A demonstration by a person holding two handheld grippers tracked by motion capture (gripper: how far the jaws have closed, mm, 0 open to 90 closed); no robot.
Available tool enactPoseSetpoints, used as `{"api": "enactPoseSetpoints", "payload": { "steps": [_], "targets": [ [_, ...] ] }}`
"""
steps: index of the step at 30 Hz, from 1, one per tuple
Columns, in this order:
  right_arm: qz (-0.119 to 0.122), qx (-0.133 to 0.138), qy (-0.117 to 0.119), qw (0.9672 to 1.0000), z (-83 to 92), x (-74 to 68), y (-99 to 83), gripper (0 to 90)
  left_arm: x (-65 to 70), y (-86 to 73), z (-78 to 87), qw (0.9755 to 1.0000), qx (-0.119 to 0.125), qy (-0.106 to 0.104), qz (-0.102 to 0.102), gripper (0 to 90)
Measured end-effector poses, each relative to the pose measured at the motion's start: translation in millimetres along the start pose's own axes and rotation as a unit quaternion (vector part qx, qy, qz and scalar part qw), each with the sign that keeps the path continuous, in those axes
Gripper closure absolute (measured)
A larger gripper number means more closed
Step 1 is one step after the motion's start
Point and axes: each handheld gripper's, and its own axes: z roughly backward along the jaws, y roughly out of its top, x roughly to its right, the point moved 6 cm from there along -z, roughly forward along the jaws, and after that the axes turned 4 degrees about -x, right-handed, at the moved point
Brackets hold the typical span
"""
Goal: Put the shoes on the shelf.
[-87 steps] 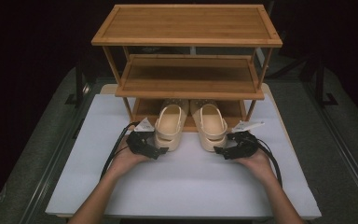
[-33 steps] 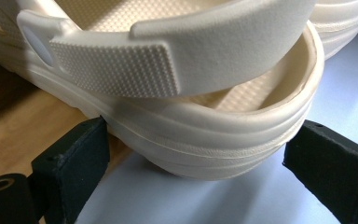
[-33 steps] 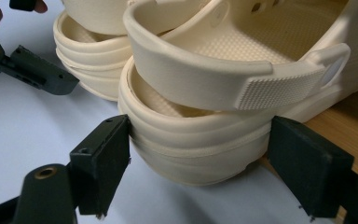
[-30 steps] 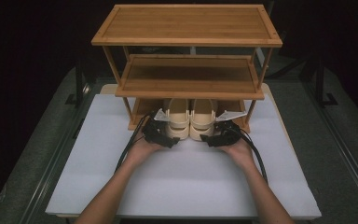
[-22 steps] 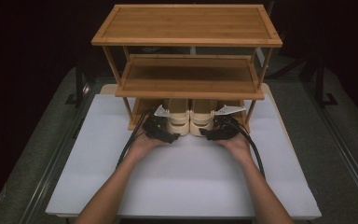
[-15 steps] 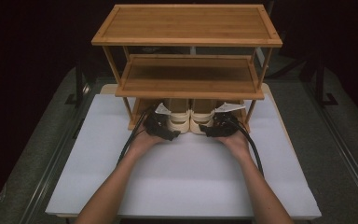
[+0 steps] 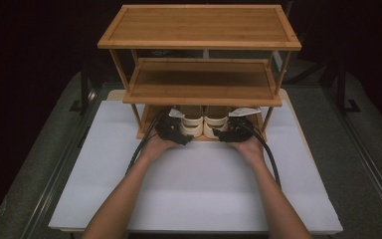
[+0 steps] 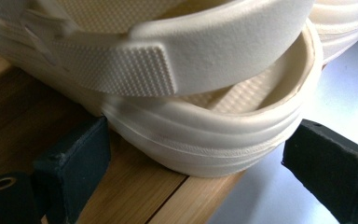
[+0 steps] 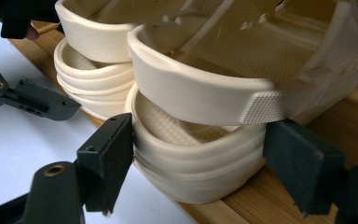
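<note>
Toes of both cream shoes [image 7: 204, 122] hidden under rack [image 7: 201, 94]; left gripper [image 7: 178, 133] slack, right gripper [image 7: 227, 133] clamps heel.

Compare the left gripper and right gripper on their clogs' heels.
The left gripper has one jaw touching the left clog's heel, the other clear; the right gripper has both jaws on the right clog's heel. The left gripper is open, the right gripper clamped. Both clogs rest on the bottom shelf.
</note>
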Motion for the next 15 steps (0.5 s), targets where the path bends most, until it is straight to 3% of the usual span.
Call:
{"api": "enactPoseSetpoints", "payload": {
  "steps": [4,5,7,15],
  "targets": [
    [0.003,-0.008,0.004,1.0,1.7,-1.5,-1.5,23.6,0.7,-1.1,4.4,1.0,-0.002,0.002,-0.003,12.6],
    [-0.024,-0.02,0.017,0.9994,5.3,-4.0,-4.0,20.3,2.0,-2.0,8.9,1.0,0.002,-0.002,-0.002,13.2],
    [-0.024,-0.025,0.023,0.9991,9.3,-4.4,-5.9,17.9,2.9,-3.4,14.6,1.0,0.003,0.0,-0.002,13.1],
    [-0.01,-0.056,0.0,0.9984,28.4,-6.2,-10.7,9.9,5.0,-12.6,36.6,1.0,0.007,-0.006,0.001,11.4]
  ]
}}
